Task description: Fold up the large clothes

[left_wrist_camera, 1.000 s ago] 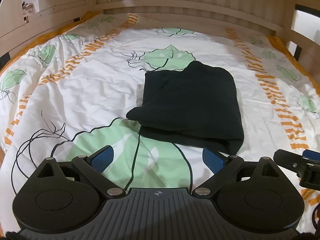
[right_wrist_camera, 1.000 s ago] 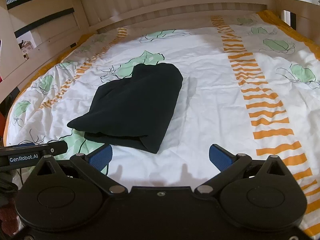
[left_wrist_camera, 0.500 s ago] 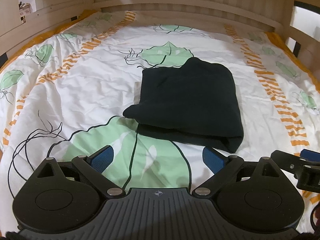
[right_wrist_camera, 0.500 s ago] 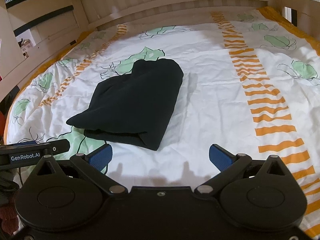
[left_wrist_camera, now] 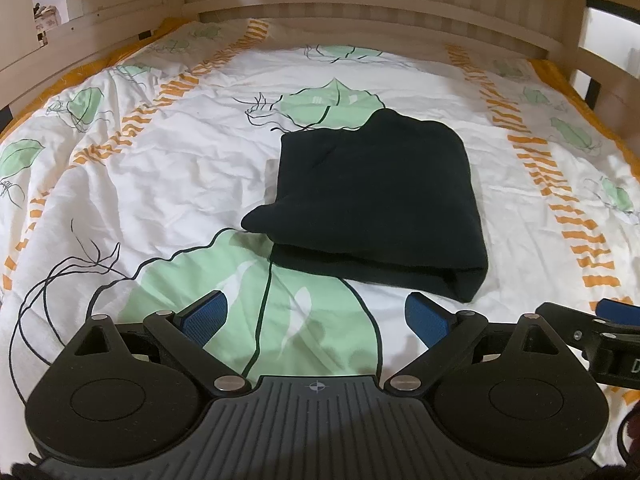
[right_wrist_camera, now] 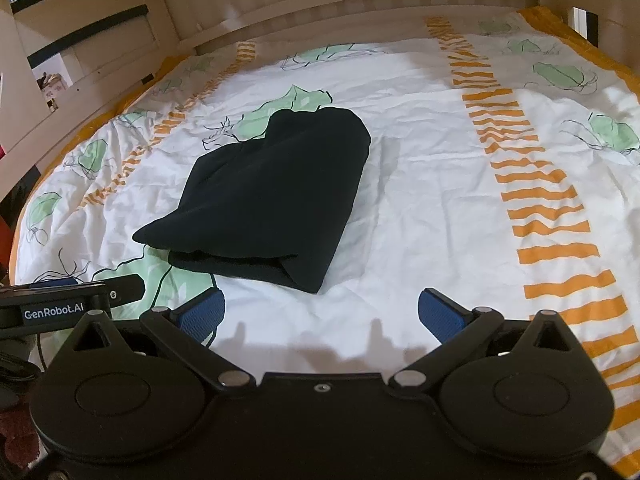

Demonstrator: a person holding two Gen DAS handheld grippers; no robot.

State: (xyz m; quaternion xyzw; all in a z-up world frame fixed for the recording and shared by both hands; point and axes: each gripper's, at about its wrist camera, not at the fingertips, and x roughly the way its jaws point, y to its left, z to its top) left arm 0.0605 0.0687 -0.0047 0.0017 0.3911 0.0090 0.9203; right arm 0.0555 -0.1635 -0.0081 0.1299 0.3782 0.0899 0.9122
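A black garment (left_wrist_camera: 376, 200) lies folded into a thick rectangle on the bed; it also shows in the right wrist view (right_wrist_camera: 268, 196). My left gripper (left_wrist_camera: 316, 314) is open and empty, hovering just short of the garment's near edge. My right gripper (right_wrist_camera: 320, 312) is open and empty, near the garment's near right corner. The right gripper's side shows at the right edge of the left wrist view (left_wrist_camera: 600, 332). The left gripper's side shows at the left edge of the right wrist view (right_wrist_camera: 68, 304).
The bed cover (left_wrist_camera: 160, 184) is white with green leaves and orange stripes. A wooden slatted headboard (left_wrist_camera: 360, 4) runs along the far side, and wooden rails (right_wrist_camera: 80, 80) stand at the left and right.
Both grippers have pulled back and risen slightly, so the garment sits a little farther away. The garment has not moved. Both stay open.
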